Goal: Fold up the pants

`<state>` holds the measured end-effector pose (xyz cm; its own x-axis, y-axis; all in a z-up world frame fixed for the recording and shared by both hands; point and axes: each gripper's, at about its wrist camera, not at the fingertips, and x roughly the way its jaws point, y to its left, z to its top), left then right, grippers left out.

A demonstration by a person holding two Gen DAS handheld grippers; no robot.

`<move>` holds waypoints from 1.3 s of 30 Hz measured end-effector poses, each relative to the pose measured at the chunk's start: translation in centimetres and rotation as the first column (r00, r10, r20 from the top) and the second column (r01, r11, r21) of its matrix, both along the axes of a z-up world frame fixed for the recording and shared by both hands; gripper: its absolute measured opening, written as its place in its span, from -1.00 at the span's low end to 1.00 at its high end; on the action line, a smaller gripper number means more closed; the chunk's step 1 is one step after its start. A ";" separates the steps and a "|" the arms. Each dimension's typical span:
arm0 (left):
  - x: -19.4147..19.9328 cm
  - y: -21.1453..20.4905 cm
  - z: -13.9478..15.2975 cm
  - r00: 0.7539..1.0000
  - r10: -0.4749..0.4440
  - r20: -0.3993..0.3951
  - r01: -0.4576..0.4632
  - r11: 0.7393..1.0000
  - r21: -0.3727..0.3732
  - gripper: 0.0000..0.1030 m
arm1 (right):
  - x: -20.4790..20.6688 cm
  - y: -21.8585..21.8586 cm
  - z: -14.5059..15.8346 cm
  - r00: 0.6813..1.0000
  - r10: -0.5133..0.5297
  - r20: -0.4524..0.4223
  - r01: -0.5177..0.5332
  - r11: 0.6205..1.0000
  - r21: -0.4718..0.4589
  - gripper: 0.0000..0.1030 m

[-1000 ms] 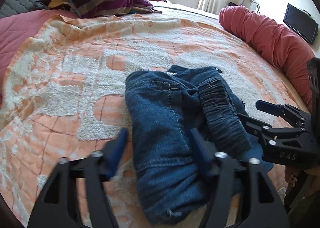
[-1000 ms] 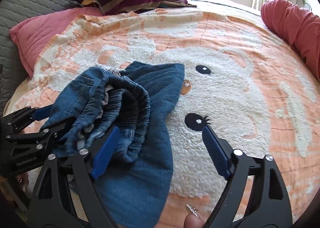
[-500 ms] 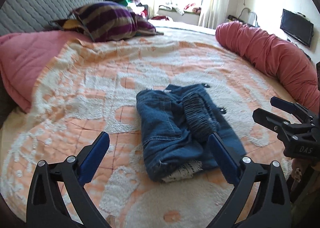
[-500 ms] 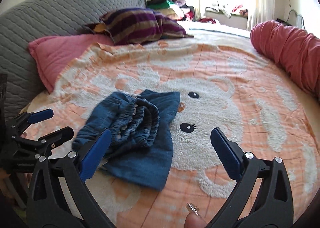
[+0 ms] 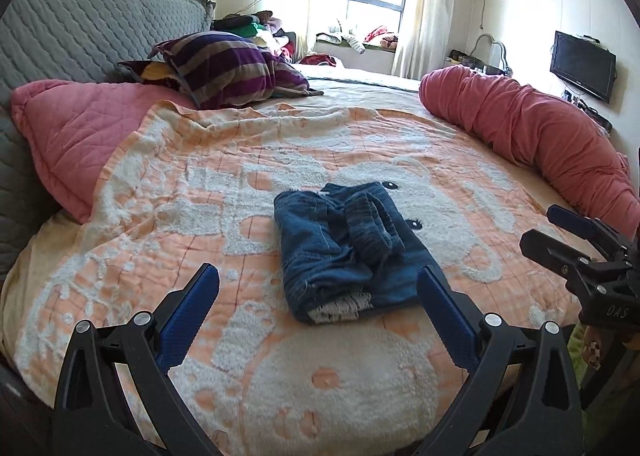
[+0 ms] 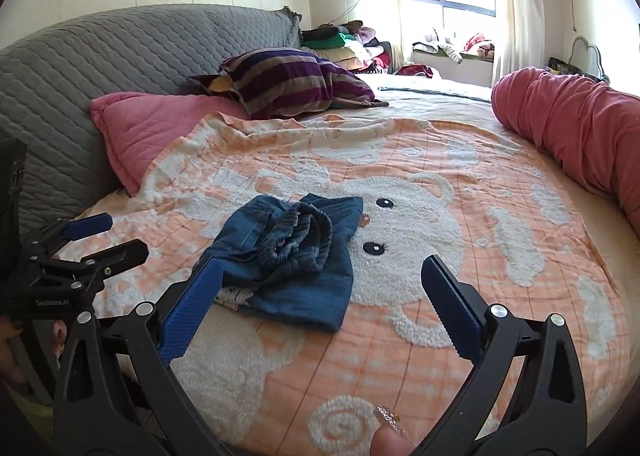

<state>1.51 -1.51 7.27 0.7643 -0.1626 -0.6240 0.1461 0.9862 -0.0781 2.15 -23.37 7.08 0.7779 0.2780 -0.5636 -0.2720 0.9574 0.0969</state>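
A pink quilted pillow lay at the left. The left gripper hung with jaws wide, holding nothing. Folded denim pants rested mid-bed on the bear-patterned blanket. The right gripper was likewise spread wide, empty. A red bolster lay right.

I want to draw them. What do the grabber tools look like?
Each tool, the left tool and right tool, has a black plastic frame with silver bolts and two flat blue ridged fingers. Small lettering is printed on the body. No cables show.
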 end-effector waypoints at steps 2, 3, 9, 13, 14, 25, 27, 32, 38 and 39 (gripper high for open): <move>-0.6 0.1 -0.2 1.000 0.002 0.000 -0.002 1.000 0.010 0.92 | -0.6 -0.2 -0.1 1.000 -0.003 -0.002 0.003 1.000 0.002 0.83; -0.9 0.2 -0.3 1.000 0.006 -0.001 -0.006 1.000 0.011 0.92 | -1.0 -0.3 -0.1 1.000 -0.007 0.001 0.007 1.000 0.005 0.83; -2.0 0.8 -1.3 1.000 0.007 -0.022 -0.006 1.000 0.021 0.91 | -2.5 -0.7 -0.4 1.000 -0.013 0.007 0.013 1.000 0.001 0.83; -2.4 1.2 -2.2 0.999 0.023 -0.039 -0.023 1.000 0.013 0.92 | -3.3 -1.0 -1.3 1.000 -0.007 -0.013 0.007 1.000 -0.005 0.83; -2.4 1.2 -2.4 0.999 0.024 -0.045 -0.023 1.000 0.010 0.92 | -3.4 -1.0 -1.7 1.000 -0.007 -0.024 0.006 1.000 -0.011 0.83; -1.6 1.2 -6.5 0.988 0.039 -0.147 -0.040 0.999 -0.009 0.92 | -1.8 -1.1 -6.3 0.987 -0.047 -0.155 0.041 0.998 -0.040 0.83; -1.4 1.1 -7.0 0.987 0.039 -0.157 -0.041 0.999 -0.004 0.92 | -1.7 -1.1 -6.7 0.986 -0.045 -0.161 0.039 0.998 -0.041 0.83; -1.0 1.0 -7.7 0.984 0.043 -0.174 -0.043 0.999 0.005 0.92 | -1.3 -0.9 -7.6 0.983 -0.039 -0.180 0.031 0.998 -0.048 0.83; -0.9 1.1 -7.6 0.983 0.049 -0.175 -0.047 0.999 0.017 0.92 | -1.1 -1.1 -7.6 0.982 -0.039 -0.184 0.031 0.999 -0.044 0.83; -0.9 1.1 -7.5 0.984 0.049 -0.173 -0.046 0.999 0.017 0.92 | -1.1 -1.1 -7.6 0.982 -0.041 -0.183 0.033 0.999 -0.043 0.83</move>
<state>0.60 -0.39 -0.24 0.6510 -0.1197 -0.7496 0.0845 0.9928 -0.0851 1.01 -24.49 -0.52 0.6690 0.2257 -0.7081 -0.2172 0.9706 0.1041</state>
